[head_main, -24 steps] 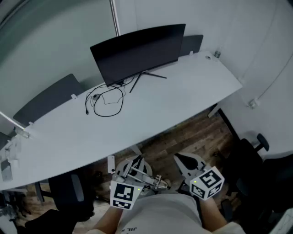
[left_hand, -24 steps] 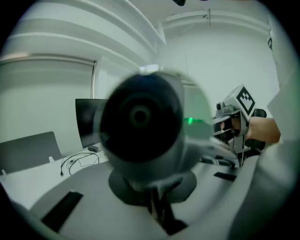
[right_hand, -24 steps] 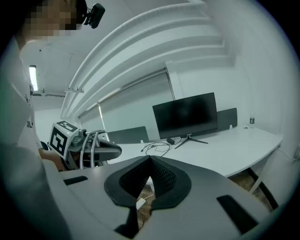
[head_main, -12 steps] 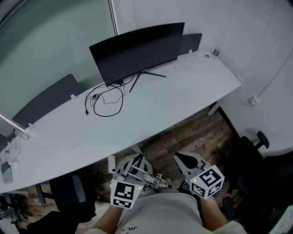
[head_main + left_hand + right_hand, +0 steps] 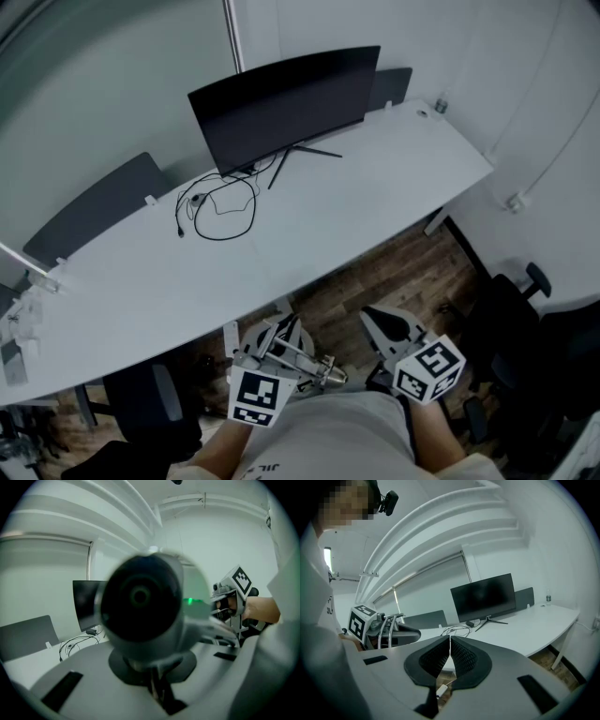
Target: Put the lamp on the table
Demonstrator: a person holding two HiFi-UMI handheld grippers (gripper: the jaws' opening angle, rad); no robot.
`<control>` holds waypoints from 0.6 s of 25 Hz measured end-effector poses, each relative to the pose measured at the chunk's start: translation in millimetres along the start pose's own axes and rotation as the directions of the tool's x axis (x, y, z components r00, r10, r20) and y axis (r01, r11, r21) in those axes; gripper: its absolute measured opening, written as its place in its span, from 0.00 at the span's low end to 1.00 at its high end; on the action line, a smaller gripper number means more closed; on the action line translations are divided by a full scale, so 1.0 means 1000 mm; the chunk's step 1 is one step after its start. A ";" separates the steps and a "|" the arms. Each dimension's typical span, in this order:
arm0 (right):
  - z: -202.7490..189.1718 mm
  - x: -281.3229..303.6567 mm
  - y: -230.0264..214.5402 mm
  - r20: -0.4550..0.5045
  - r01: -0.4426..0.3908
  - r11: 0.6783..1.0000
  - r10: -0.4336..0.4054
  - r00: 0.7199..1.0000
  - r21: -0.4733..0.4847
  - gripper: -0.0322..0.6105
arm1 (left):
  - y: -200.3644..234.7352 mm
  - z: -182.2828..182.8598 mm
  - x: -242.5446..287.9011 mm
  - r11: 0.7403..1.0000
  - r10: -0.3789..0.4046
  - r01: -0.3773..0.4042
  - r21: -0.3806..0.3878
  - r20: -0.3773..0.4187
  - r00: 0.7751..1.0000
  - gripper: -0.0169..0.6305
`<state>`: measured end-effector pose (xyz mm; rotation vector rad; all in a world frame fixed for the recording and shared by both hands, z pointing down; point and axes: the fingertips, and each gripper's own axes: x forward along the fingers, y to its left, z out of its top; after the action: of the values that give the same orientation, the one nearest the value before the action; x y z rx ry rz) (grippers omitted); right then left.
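Observation:
My left gripper (image 5: pixel 272 339) is shut on the lamp (image 5: pixel 298 356), a small desk lamp with thin metal arms, held low in front of the person's body, short of the table's near edge. In the left gripper view the lamp's round dark head (image 5: pixel 140 597) fills the middle, and its stem runs down between the jaws of the left gripper (image 5: pixel 157 691). The right gripper (image 5: pixel 380 325) is beside it on the right, shut on nothing, its ribbed pads (image 5: pixel 461 656) together. The long white table (image 5: pixel 375 202) lies ahead.
A black monitor (image 5: pixel 281 108) stands at the table's back, with looped black cables (image 5: pixel 220 206) to its left. A small bottle (image 5: pixel 439 106) sits at the far right corner. Dark chairs stand under the table's left (image 5: pixel 145 403) and at the right (image 5: pixel 511 319).
The head view has shifted slightly. Both grippers hold their places, the left still shut on the lamp.

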<state>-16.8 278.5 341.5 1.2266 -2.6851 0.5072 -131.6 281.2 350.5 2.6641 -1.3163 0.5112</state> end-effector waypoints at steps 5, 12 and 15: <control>-0.006 0.002 0.000 -0.001 0.013 1.000 -0.013 1.000 0.017 0.10 | 0.006 -0.006 0.002 1.000 -0.015 0.015 -0.001 -0.007 1.000 0.06; -0.003 0.015 -0.019 0.007 0.014 0.999 -0.015 1.000 0.034 0.10 | 0.016 -0.006 0.021 1.000 -0.021 0.021 -0.018 -0.008 1.000 0.06; 0.001 0.026 -0.033 0.000 0.007 0.999 -0.007 1.000 0.032 0.10 | 0.023 -0.004 0.036 1.000 -0.014 0.014 -0.022 -0.012 1.000 0.06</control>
<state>-8.5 239.4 355.5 1.2434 -2.6821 0.5516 -130.2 240.7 365.8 2.6466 -1.2911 0.5072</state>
